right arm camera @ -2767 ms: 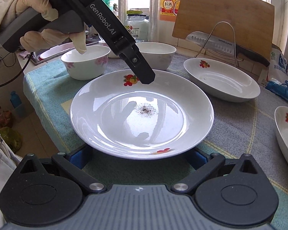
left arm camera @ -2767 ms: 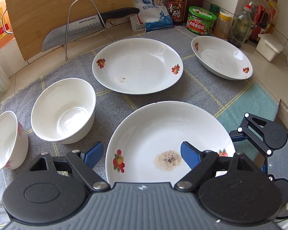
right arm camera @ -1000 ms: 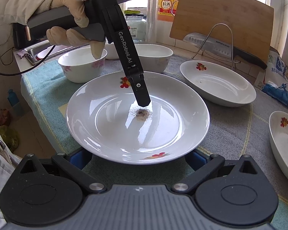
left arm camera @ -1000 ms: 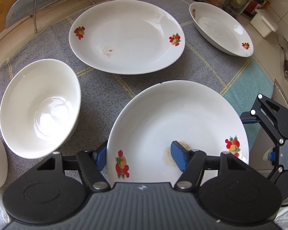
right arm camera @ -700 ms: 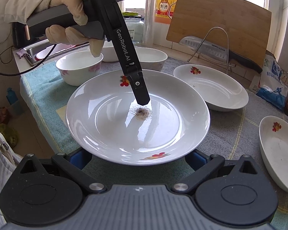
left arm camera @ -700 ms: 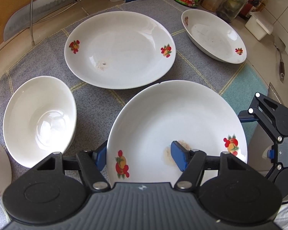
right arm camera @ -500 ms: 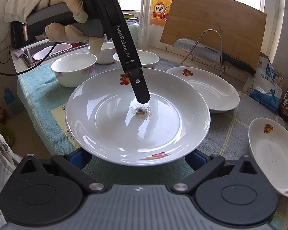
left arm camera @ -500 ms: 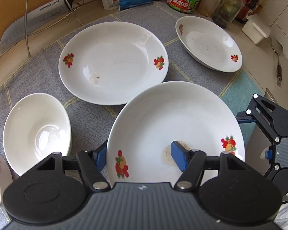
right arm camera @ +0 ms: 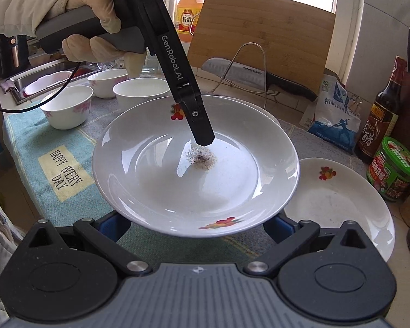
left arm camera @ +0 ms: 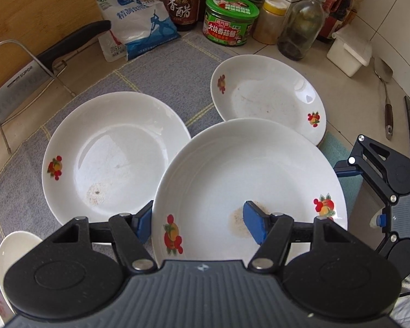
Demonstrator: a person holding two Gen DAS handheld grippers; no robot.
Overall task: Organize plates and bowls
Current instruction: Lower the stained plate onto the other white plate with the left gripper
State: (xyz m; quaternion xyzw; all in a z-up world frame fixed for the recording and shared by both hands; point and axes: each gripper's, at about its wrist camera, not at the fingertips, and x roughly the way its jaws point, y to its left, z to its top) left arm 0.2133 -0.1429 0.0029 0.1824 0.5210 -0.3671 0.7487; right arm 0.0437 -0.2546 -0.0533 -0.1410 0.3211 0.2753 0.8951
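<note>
My left gripper [left arm camera: 199, 224] is shut on the near rim of a white plate [left arm camera: 248, 169] with fruit prints and a brown stain. It holds the plate lifted above the cloth, between a second plate [left arm camera: 114, 153] on the left and a third plate [left arm camera: 270, 95] at the back right. The held plate [right arm camera: 177, 180] also shows in the right wrist view, with the left gripper's finger [right arm camera: 202, 128] inside it. My right gripper [right arm camera: 196, 225] is open under that plate's near edge. Three bowls [right arm camera: 68, 106] stand at the left.
A knife on a wire rack [left arm camera: 22, 73], a cutting board [right arm camera: 259, 35], a salt bag [left arm camera: 136, 19], a vinegar bottle [left arm camera: 184, 0], jars [left arm camera: 229, 22] and a white box [left arm camera: 348, 52] line the back. A spoon [left arm camera: 384, 93] lies at the right. A sink [right arm camera: 41, 79] is far left.
The left gripper closed on the plate's rim, lifted it off the cloth and carried it right and toward the back. The right gripper followed below it, still open.
</note>
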